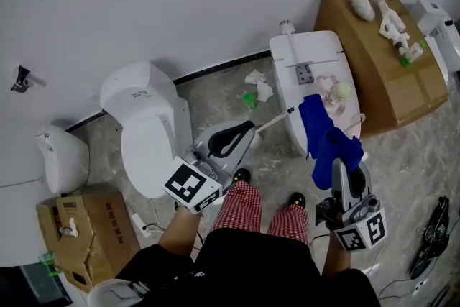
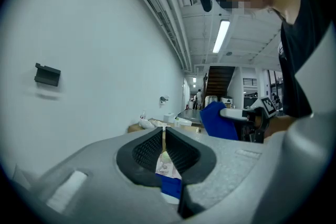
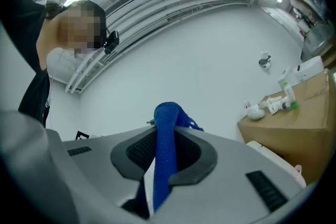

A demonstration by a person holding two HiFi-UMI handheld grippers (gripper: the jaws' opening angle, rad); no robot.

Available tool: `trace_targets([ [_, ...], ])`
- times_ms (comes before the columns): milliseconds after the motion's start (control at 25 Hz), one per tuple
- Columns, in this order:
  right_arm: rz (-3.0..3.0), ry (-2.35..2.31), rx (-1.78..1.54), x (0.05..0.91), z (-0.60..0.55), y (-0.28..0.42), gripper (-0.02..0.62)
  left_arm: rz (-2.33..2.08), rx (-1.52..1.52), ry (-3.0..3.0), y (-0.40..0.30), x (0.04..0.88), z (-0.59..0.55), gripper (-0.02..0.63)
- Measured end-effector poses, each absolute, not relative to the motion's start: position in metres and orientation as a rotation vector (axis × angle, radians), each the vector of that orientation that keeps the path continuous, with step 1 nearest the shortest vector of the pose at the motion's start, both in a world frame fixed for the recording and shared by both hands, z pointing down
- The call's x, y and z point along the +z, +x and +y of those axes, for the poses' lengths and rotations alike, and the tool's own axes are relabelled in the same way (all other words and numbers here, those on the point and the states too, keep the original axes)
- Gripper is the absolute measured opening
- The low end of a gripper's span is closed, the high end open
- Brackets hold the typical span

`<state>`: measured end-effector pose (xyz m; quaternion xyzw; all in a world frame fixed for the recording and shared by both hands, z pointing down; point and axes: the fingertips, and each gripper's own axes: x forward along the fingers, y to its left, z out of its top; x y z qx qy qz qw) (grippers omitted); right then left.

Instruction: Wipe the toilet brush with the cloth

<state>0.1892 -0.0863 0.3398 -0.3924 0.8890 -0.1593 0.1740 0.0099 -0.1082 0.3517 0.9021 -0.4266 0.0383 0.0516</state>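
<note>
1. left gripper [image 1: 246, 133] low, left of centre, pointing up and right; jaws together, pinching the thin brush handle [image 1: 273, 120].
2. right gripper [image 1: 345, 169] on the right, pointing away from the body; jaws clamped on the blue cloth [image 1: 327, 133].
3. left forearm [image 1: 180, 234] and right forearm [image 1: 333, 264] bare, reaching forward either side of the legs.
4. grippers well apart, marker cube [image 1: 192, 185] on each facing up.

The near end of the thin white rod [image 1: 273, 120] vanishes into my left tool [image 1: 248, 131]. The blue cloth [image 1: 327, 136] drapes over my right tool [image 1: 343, 167] and hides its tips. The things on the brown bench [image 1: 374, 83] are too small to name. The left edge cuts off the white fixture [image 1: 61, 158].
</note>
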Motion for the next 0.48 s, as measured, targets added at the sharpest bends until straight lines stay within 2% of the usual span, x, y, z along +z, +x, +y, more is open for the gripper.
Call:
trace_targets([
  [480,2.501,-1.168,-0.486,0.360,-0.104,0.196,0.063,-1.213,0.198,2.773,0.028,0.380,-0.132,0.006],
])
